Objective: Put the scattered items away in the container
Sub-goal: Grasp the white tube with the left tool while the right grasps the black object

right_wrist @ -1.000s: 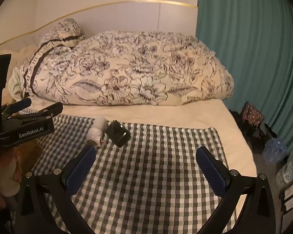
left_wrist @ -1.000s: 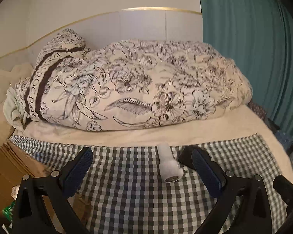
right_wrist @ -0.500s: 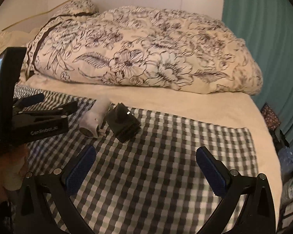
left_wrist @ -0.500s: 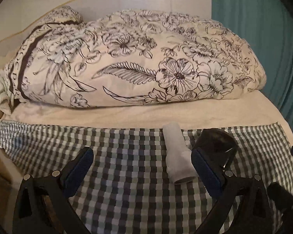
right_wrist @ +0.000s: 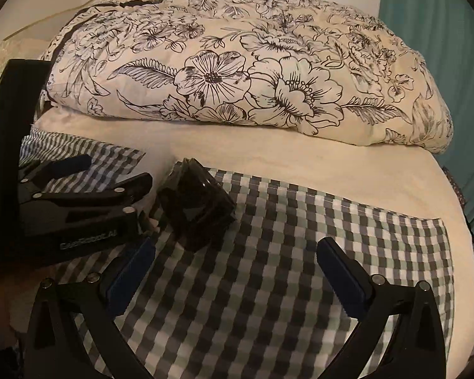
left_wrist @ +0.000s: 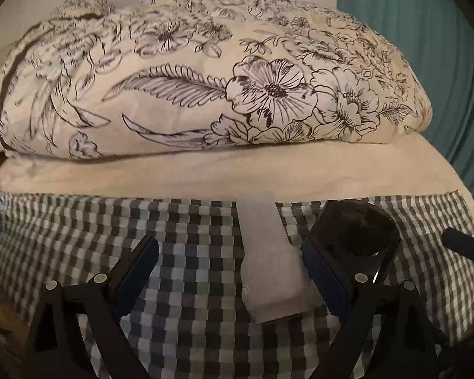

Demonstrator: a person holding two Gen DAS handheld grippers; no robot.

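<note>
Left wrist view: the left gripper reaches forward low over the checked cloth, its fingers spread wide and holding nothing. A white tube lies lengthwise between them, toward the right finger, with its near end close to that pad; whether they touch cannot be told. A dark glossy box sits just beyond the right finger at 2 o'clock from the tube. At 12 o'clock lies a folded flowered quilt on the cream sheet. A teal curtain hangs at 2 o'clock.

Right wrist view: the right gripper is level above the cloth, its fingers wide apart with only cloth between them. At 10 o'clock the left gripper lies nearly flat on the cloth, pointing toward the box, which stands tilted at 11 o'clock. The tube is hidden behind the left gripper. The quilt fills 12 o'clock.
</note>
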